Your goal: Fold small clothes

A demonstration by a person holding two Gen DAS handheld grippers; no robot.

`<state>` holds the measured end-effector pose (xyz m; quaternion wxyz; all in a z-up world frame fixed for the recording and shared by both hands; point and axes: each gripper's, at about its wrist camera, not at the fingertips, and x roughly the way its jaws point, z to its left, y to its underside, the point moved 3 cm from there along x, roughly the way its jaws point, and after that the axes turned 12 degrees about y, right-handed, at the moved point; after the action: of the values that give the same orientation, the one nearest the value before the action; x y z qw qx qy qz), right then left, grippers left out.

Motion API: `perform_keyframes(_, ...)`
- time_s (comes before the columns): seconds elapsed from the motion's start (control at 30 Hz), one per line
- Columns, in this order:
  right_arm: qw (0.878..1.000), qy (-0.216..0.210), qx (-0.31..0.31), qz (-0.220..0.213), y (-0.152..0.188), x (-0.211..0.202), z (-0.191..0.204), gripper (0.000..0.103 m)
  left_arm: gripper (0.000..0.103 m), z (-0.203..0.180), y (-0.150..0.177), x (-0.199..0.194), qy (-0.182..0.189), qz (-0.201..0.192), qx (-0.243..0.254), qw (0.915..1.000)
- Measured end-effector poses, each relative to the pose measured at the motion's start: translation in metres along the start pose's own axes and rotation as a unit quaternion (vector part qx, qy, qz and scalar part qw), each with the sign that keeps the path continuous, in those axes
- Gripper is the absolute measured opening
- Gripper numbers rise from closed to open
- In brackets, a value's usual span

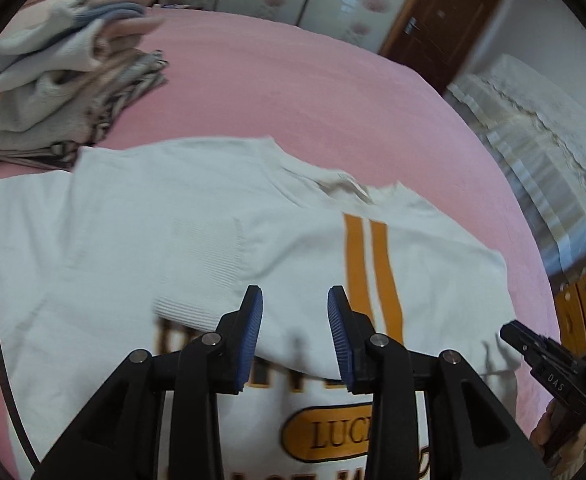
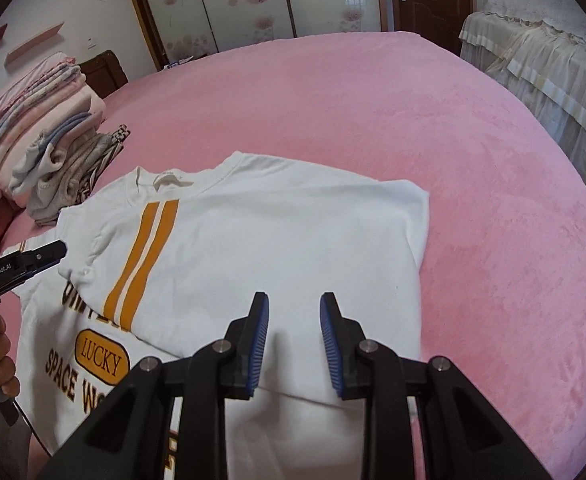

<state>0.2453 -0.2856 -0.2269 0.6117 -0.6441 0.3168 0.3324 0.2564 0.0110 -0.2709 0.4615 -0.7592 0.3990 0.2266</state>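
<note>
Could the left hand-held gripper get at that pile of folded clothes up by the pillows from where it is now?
Probably yes. The left hand-held gripper is open and holds nothing, and only the flat white T-shirt and bare pink bedspread lie before the pile of folded clothes.

You're working over a pink bed (image 2: 373,128); a white shirt (image 2: 273,240) is lying on it, a clothes pile (image 2: 65,168) sitting beside.

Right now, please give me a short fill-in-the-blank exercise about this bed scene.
1. The T-shirt lies on a ___ bed cover.
2. The two stripes on the shirt are ___.
3. The word in the oval badge is ___.
4. Both the left gripper and the right gripper hold ___.

Missing words: pink; orange; LUCKY; nothing
</note>
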Motion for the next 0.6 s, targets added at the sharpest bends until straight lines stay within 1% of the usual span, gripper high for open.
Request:
perform_keyframes(0.07, 1.0, -0.01, 0.0, 0.002, 0.002, 0.0, 0.0, 0.025, 0.032, -0.005, 0.006, 0.012, 0.004, 0.011, 0.005, 0.9999)
perform_keyframes(0.13, 1.0, -0.011, -0.008, 0.001, 0.005, 0.001, 0.001, 0.025, 0.032, -0.004, 0.011, 0.022, -0.003, 0.013, 0.012, 0.9998)
perform_keyframes(0.2, 1.0, -0.003, -0.02, 0.004, 0.008, 0.006, 0.001, 0.025, 0.032, 0.005, 0.012, 0.033, -0.026, 0.018, 0.015, 0.9994)
perform_keyframes(0.23, 1.0, 0.003, -0.024, 0.008, 0.01, 0.009, 0.0, 0.025, 0.032, 0.011, 0.012, 0.037, -0.027, 0.02, 0.012, 0.9994)
perform_keyframes(0.3, 0.999, 0.023, -0.027, 0.02, 0.015, 0.017, -0.005, 0.025, 0.028, 0.02, 0.011, 0.039, -0.021, 0.018, 0.002, 0.9996)
perform_keyframes(0.33, 0.999, 0.034, -0.027, 0.023, 0.017, 0.02, -0.009, 0.021, 0.027, 0.021, 0.011, 0.038, -0.02, 0.017, 0.003, 0.9996)
perform_keyframes(0.37, 0.998, 0.047, -0.028, 0.026, 0.019, 0.022, -0.014, 0.013, 0.025, 0.022, 0.01, 0.037, -0.021, 0.017, 0.006, 0.9996)
perform_keyframes(0.4, 0.998, 0.056, -0.028, 0.028, 0.021, 0.023, -0.018, 0.011, 0.024, 0.022, 0.009, 0.035, -0.024, 0.016, 0.009, 0.9995)
perform_keyframes(0.43, 0.997, 0.064, -0.024, 0.029, 0.022, 0.023, -0.024, 0.01, 0.024, 0.022, 0.009, 0.034, -0.026, 0.016, 0.011, 0.9995)
perform_keyframes(0.47, 0.997, 0.068, -0.02, 0.029, 0.023, 0.022, -0.028, 0.009, 0.024, 0.023, 0.008, 0.032, -0.042, 0.012, 0.013, 0.999)
perform_keyframes(0.5, 0.997, 0.072, -0.017, 0.03, 0.024, 0.021, -0.032, 0.009, 0.022, 0.025, 0.007, 0.03, -0.043, 0.011, 0.014, 0.9989)
perform_keyframes(0.6, 0.996, 0.08, -0.009, 0.03, 0.026, 0.018, -0.038, 0.007, 0.022, 0.027, 0.006, 0.023, -0.028, 0.01, 0.0, 0.9996)
